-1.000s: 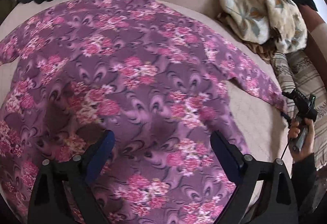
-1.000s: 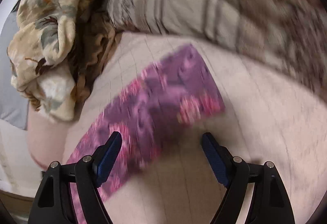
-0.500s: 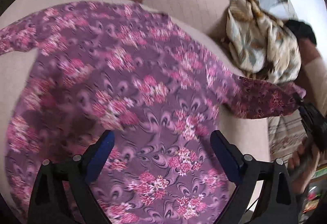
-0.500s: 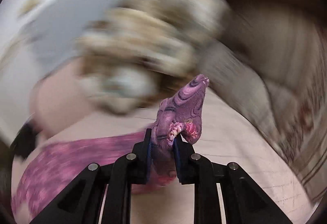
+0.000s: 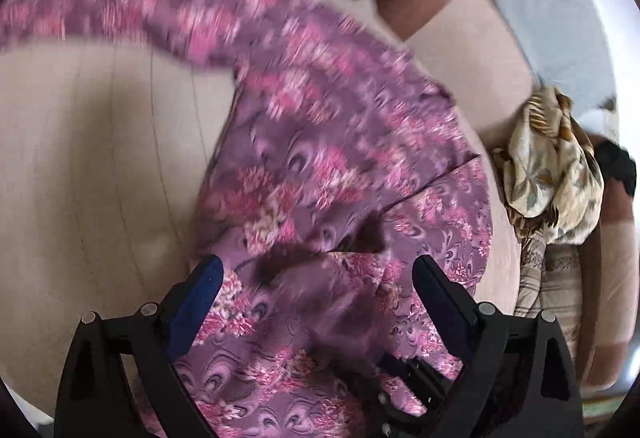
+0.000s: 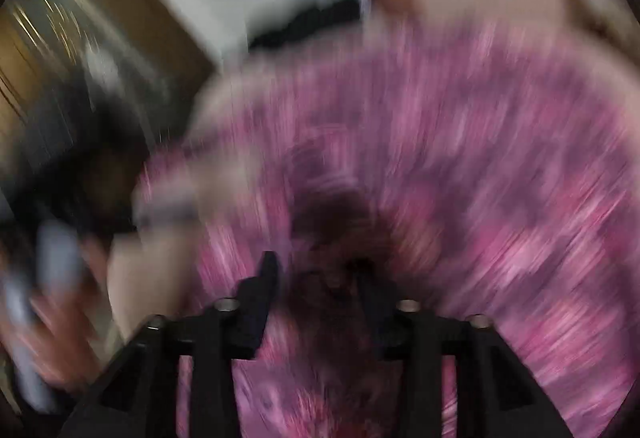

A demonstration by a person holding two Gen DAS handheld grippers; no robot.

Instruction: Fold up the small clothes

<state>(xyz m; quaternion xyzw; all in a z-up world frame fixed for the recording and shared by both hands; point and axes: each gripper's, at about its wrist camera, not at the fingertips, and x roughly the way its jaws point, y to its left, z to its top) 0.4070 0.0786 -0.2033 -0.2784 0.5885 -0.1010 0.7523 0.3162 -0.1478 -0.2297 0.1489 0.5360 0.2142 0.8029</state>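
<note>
Purple floral top (image 5: 340, 166) spread on beige sofa seat (image 5: 100, 158), right side folded inward. Thin, limp, light — grip at sleeve cuff or hem. Left claw (image 5: 316, 278) wide, empty; right claw (image 6: 316, 278) narrow — blur, grip on cloth unclear.

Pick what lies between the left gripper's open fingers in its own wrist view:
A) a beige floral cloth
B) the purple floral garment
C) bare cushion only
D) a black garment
B: the left gripper is open, and the purple floral garment fills the space between its blue-padded fingers.
</note>
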